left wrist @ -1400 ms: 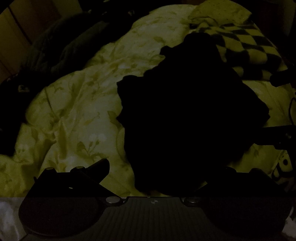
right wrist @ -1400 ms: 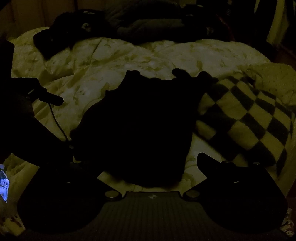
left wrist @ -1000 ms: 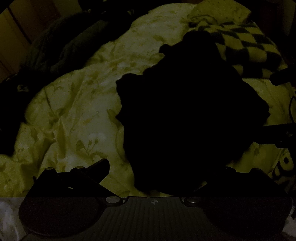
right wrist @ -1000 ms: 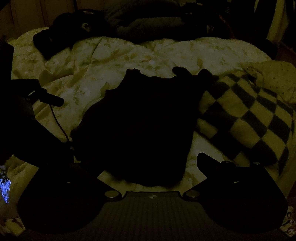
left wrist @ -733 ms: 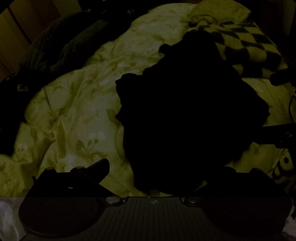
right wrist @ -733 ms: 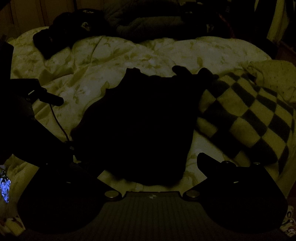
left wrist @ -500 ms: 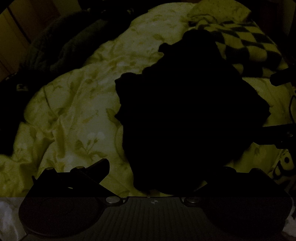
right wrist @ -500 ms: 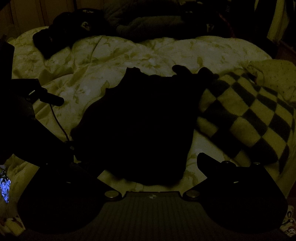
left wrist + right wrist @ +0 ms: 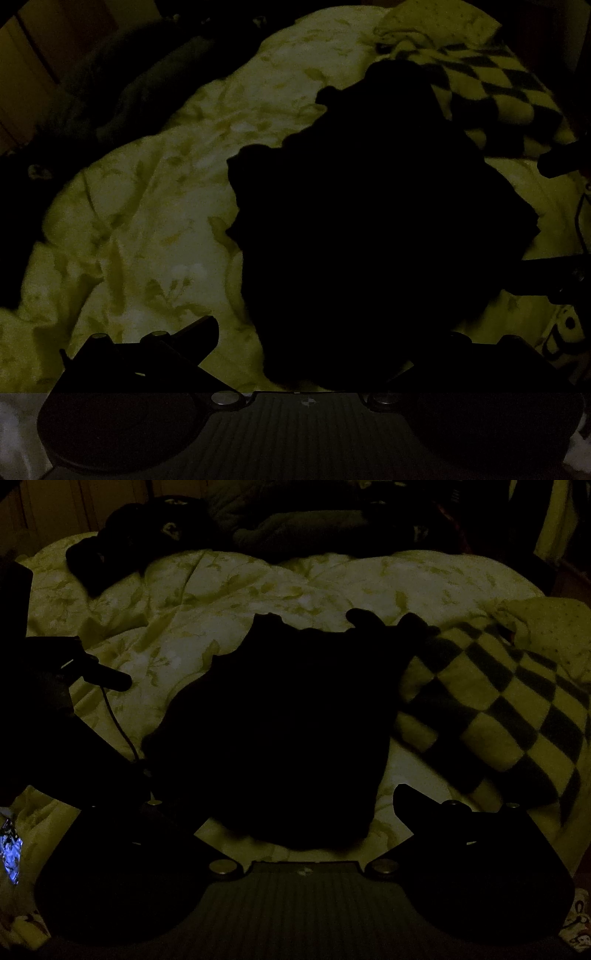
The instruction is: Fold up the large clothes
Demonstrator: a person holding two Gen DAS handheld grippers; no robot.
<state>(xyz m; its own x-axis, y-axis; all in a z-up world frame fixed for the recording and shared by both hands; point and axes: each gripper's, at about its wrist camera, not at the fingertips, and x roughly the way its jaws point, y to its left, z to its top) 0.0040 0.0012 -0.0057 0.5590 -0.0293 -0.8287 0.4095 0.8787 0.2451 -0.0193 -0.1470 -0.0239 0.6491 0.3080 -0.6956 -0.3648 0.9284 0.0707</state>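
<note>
The scene is very dark. A black garment [image 9: 369, 236] lies in a folded, roughly square heap on a pale floral duvet [image 9: 147, 206]. It also shows in the right wrist view [image 9: 288, 731]. My left gripper [image 9: 314, 343] is open and empty just short of the garment's near edge; its right finger is lost against the dark cloth. My right gripper [image 9: 295, 805] is open and empty at the garment's near edge. The left gripper shows in the right wrist view [image 9: 92, 672] at the left. The right gripper shows in the left wrist view [image 9: 561, 221] at the right edge.
A black-and-pale checkered blanket [image 9: 498, 709] lies right of the garment, also in the left wrist view [image 9: 491, 85]. Dark clothes [image 9: 140, 535] are piled at the bed's far side. A thin cable [image 9: 118, 723] hangs from the left gripper.
</note>
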